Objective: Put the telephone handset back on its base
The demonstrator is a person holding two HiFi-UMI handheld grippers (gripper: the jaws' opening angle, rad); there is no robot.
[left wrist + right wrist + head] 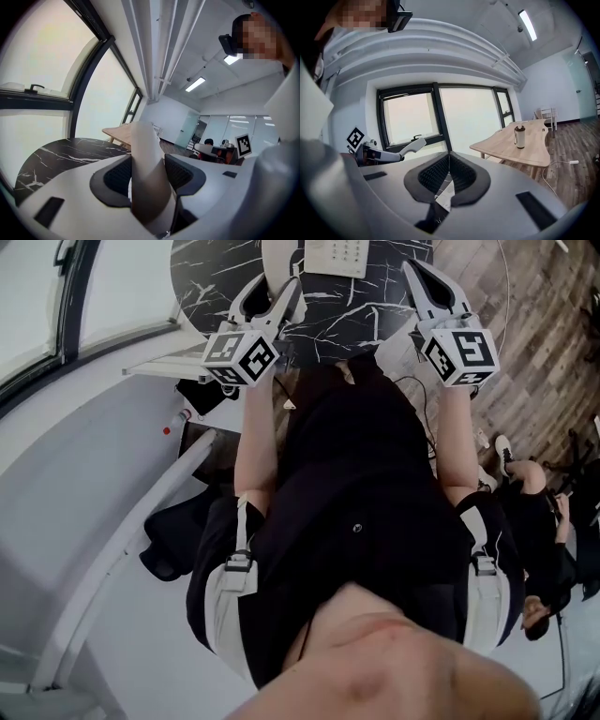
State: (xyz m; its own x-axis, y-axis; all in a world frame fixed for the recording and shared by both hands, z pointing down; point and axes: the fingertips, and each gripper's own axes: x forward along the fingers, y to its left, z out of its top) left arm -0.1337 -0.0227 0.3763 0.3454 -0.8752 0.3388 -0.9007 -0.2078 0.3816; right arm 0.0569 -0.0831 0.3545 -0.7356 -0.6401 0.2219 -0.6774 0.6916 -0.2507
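In the head view, the white telephone base (336, 253) with its keypad lies on the black marble table (216, 268) at the top edge. My left gripper (278, 287) is shut on the off-white handset (144, 150), and both pads press its sides. The handset (277, 257) rises beside the base at its left. From the right gripper view the left gripper (370, 153) shows with the handset (411, 145) sticking out of it. My right gripper (422, 274) hovers over the table's right part, its pads (461, 174) closed together with nothing between them.
A wooden table (525, 151) with a flask (519, 136) stands to the right. Large windows (42, 70) and a white ledge (159, 367) run along the left. A seated person (539, 521) and cables (427, 418) are on the wooden floor at right.
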